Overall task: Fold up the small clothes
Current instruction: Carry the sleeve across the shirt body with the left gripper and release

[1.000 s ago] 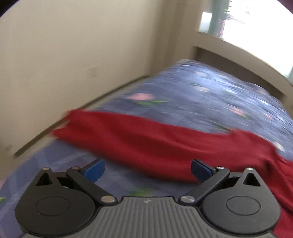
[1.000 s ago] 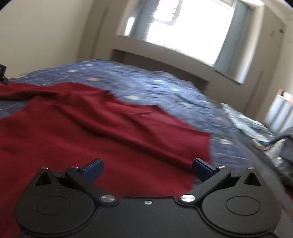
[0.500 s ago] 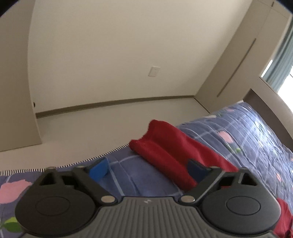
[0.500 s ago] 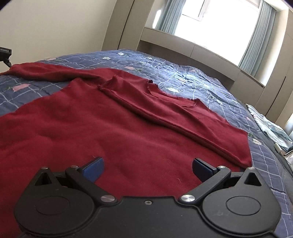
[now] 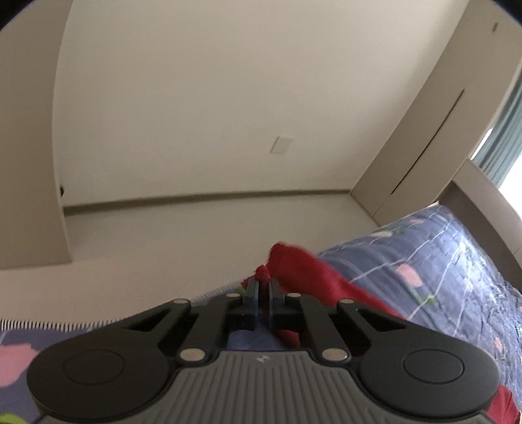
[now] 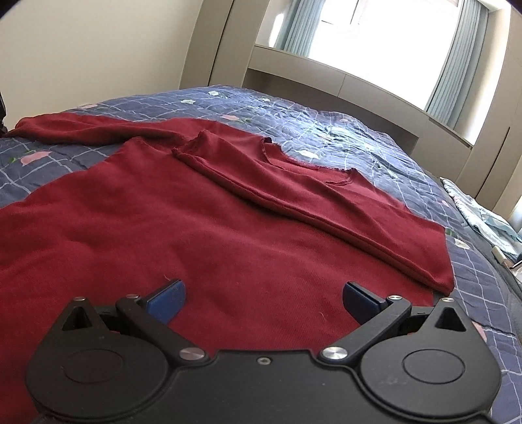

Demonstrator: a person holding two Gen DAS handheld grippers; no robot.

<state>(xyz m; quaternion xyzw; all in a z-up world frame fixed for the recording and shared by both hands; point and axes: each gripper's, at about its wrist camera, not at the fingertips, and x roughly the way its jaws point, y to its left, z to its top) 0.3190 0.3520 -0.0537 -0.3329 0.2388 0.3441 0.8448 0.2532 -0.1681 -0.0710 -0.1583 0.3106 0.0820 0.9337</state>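
Left wrist view first: the left hand-held gripper (image 5: 263, 287) has its jaws pinched together on the cuff end of the dark red sweater (image 5: 313, 277), with a little nub of red knit poking out past the fingertips. That's the sleeve (image 5: 295, 265), and it runs off to the right across a bed (image 5: 456, 277) covered in a blue-grey quilt with a pale grid and pink flowers. The grab is right at the bed's edge, where a striped black-and-white trim (image 5: 98, 323) shows along the side. Beyond that it's a plain beige floor (image 5: 195, 234), a brown baseboard (image 5: 202, 197), a cream wall with a white switch plate (image 5: 280, 144), and tall beige cabinet panels on both sides. A bit of teal curtain (image 5: 504, 130) and bright window sits at the far right. Right wrist view: the right hand-held gripper (image 6: 263, 295) is spread wide, blue pads well apart, nothing between them, hovering low over the body of the red sweater, which is laid out flat on the quilt. The neckline (image 6: 306, 163) is toward the far side, one sleeve is folded over the chest in a diagonal band, and the other sleeve (image 6: 75, 130) stretches out left to the frame edge. Behind the bed there's a beige headboard ledge (image 6: 342, 75), a bright window (image 6: 375, 29) with teal curtains, and some pale crumpled fabric (image 6: 483, 221) at the far right side of the bed.
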